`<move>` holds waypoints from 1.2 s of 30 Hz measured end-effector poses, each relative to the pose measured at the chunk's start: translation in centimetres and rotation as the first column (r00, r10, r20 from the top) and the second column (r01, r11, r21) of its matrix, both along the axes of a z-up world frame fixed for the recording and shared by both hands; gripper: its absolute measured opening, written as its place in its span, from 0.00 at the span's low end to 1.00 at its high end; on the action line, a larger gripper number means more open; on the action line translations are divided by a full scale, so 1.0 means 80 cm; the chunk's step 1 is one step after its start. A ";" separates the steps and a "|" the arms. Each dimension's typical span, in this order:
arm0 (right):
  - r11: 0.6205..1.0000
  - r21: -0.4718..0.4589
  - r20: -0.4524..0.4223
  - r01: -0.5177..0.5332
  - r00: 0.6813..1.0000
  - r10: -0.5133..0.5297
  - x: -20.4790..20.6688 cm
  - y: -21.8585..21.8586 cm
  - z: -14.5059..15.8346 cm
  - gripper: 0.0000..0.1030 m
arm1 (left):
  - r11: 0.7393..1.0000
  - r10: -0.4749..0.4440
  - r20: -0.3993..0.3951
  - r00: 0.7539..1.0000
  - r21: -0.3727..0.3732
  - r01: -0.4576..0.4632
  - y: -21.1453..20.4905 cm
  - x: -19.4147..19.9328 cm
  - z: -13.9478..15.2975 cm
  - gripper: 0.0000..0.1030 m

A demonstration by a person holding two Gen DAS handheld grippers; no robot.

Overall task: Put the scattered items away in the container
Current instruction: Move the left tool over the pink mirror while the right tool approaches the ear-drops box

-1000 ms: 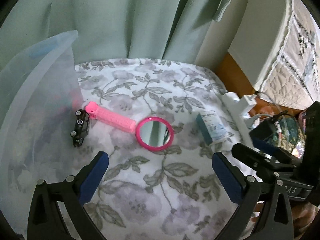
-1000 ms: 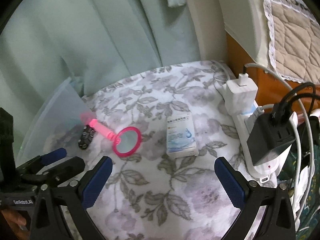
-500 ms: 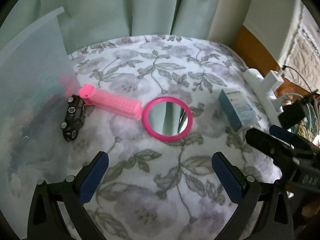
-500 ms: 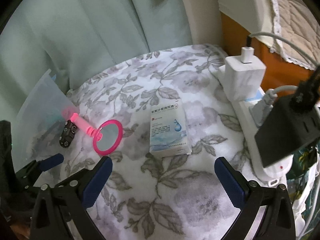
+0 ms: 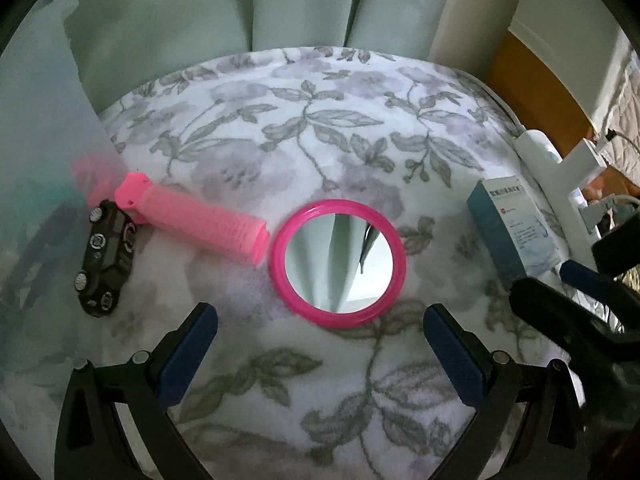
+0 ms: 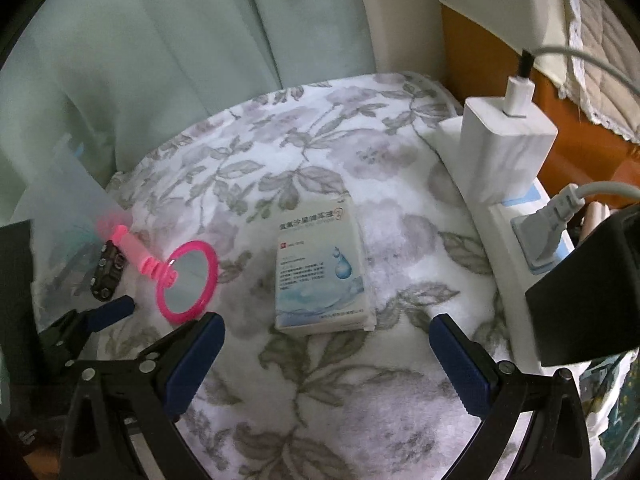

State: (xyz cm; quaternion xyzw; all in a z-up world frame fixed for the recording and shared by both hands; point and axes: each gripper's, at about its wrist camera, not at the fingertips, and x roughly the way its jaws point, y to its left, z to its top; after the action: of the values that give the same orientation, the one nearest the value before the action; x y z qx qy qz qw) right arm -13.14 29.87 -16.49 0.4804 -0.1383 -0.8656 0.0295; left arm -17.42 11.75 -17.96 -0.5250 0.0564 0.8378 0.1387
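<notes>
Where jaws gape, pink mirror (image 5: pixel 338 262) just beyond left hand-held gripper (image 5: pixel 320 340)

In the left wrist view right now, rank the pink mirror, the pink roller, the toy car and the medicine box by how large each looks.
1. pink mirror, clearly largest.
2. pink roller and medicine box look alike; the box is partly hidden by the right gripper, so I won't rank them.
3. toy car, smallest.

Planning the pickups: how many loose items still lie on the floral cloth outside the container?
3: toy car beside the translucent container; pink hand mirror mid-cloth, its handle touching the car; medicine box toward the power strip. Others may hide.
</notes>
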 end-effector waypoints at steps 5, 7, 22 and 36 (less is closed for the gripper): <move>1.000 0.024 -0.016 0.016 1.000 -0.015 -0.005 -0.005 0.002 1.00 | 1.000 0.008 -0.005 1.000 0.009 -0.008 0.002 -0.010 -0.002 0.99; 0.999 0.030 -0.010 0.020 1.000 -0.020 -0.010 -0.005 0.000 1.00 | 1.000 0.006 -0.007 1.000 0.009 -0.006 0.004 -0.014 -0.004 0.98; 0.996 0.080 0.024 0.027 0.999 -0.029 -0.043 -0.017 -0.016 1.00 | 1.000 -0.008 -0.025 1.000 -0.015 0.008 0.004 -0.019 -0.001 0.81; 0.989 0.129 0.044 0.075 0.996 -0.081 -0.048 -0.022 -0.022 1.00 | 1.000 -0.004 -0.026 1.000 -0.019 0.004 0.005 -0.017 -0.003 0.81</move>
State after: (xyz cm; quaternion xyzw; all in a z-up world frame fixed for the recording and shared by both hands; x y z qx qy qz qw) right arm -17.02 28.08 -18.27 0.4966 -0.1021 -0.8611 -0.0387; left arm -18.76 12.19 -18.19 -0.5151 0.0672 0.8438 0.1348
